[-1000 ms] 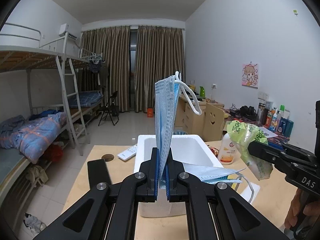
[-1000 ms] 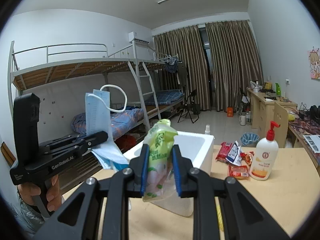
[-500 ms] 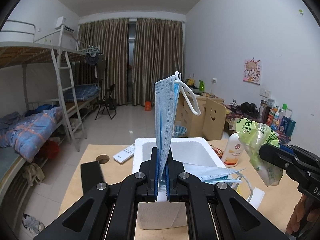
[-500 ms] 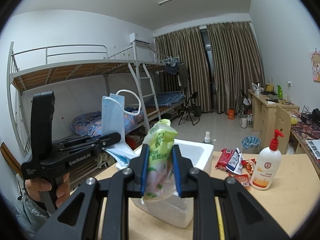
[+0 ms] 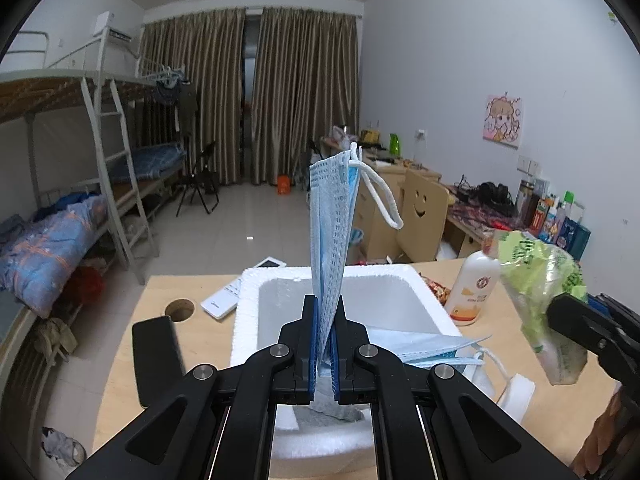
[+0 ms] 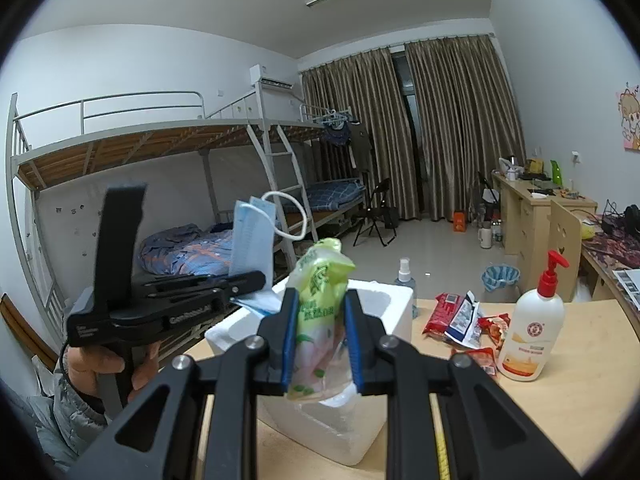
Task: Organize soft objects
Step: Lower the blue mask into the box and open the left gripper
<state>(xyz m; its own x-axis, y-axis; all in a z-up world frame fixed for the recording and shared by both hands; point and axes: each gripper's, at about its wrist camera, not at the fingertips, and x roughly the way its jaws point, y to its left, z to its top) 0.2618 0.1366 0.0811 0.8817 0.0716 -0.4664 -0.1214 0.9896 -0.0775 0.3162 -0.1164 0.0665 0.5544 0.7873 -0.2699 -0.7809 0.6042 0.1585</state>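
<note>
My left gripper (image 5: 323, 314) is shut on a bunch of blue face masks (image 5: 330, 216). The masks stand upright above the jaws, one white ear loop dangling, and a part of the bunch hangs out sideways to the right (image 5: 424, 348). It hovers over the near rim of the white foam box (image 5: 248, 300) on the wooden table. My right gripper (image 6: 320, 312) is shut on a soft green plastic packet (image 6: 320, 292) and is held above the box's (image 6: 400, 304) right side. In the right wrist view the left gripper (image 6: 256, 280) and masks (image 6: 252, 240) sit at the left, with a person's hand on its handle.
A white pump bottle (image 6: 528, 336) and several red snack packets (image 6: 460, 316) lie on the table beyond the box, with a small spray bottle (image 6: 404, 280) behind it. A white remote (image 5: 224, 296) and a cable hole (image 5: 180, 309) are left of the box. Bunk beds line the left wall.
The left gripper has carried the masks toward the foam box, which now looks closer and more centred under it. The right gripper and its green packet have hardly moved.
</note>
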